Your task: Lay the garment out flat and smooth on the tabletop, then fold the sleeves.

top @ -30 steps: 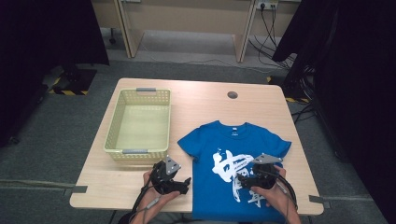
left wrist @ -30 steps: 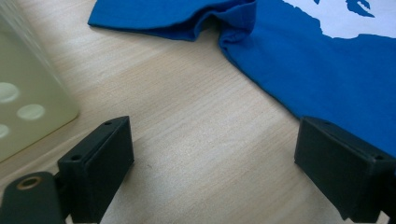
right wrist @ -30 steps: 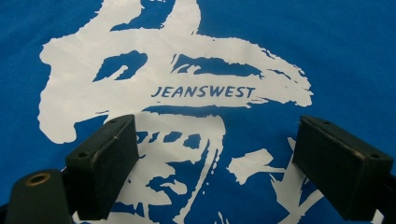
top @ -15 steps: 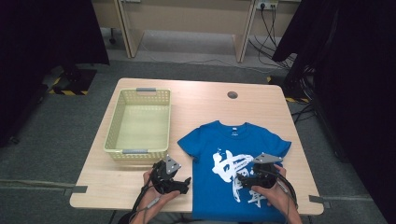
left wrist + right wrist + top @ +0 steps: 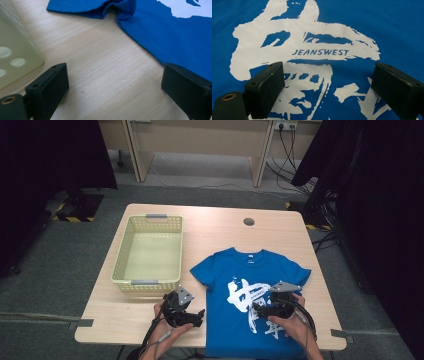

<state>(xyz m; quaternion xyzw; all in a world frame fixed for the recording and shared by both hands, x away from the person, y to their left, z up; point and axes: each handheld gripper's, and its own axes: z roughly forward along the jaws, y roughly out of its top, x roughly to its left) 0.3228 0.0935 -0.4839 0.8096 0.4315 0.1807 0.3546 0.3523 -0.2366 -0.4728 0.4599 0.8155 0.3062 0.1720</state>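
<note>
Very little has changed over the last second: both hands sit where they were and the shirt lies just as flat as before, so the work on it has not really started, by my reading.

Starting at the left, the pale green basket point(image 5: 148, 251) stands on the wooden table point(image 5: 215, 225), holding nothing, its near wall showing at the edge of the left gripper view point(image 5: 15, 50). Just in front of it is the left gripper point(image 5: 192, 316), jaws spread apart with nothing between them, hovering over bare wood beside the shirt's left edge. In its own view the blue hem runs right up to the far jaw.

Moving right, the blue T-shirt point(image 5: 250, 295) lies face up on the near right part of the table, collar away from the person, hem hanging over the near edge, 1 sleeve bunched slightly on the basket side point(image 5: 105, 10).

Further right, the right gripper point(image 5: 262, 310) hangs over the white print point(image 5: 307, 50), jaws wide and gripping nothing, fabric flat beneath them.

Behind the shirt, a round cable hole point(image 5: 249, 221) sits well apart from everything. Nothing stands between the shirt and the basket. The likely snag is the overhanging hem, which could drag if the shirt is lifted.
</note>
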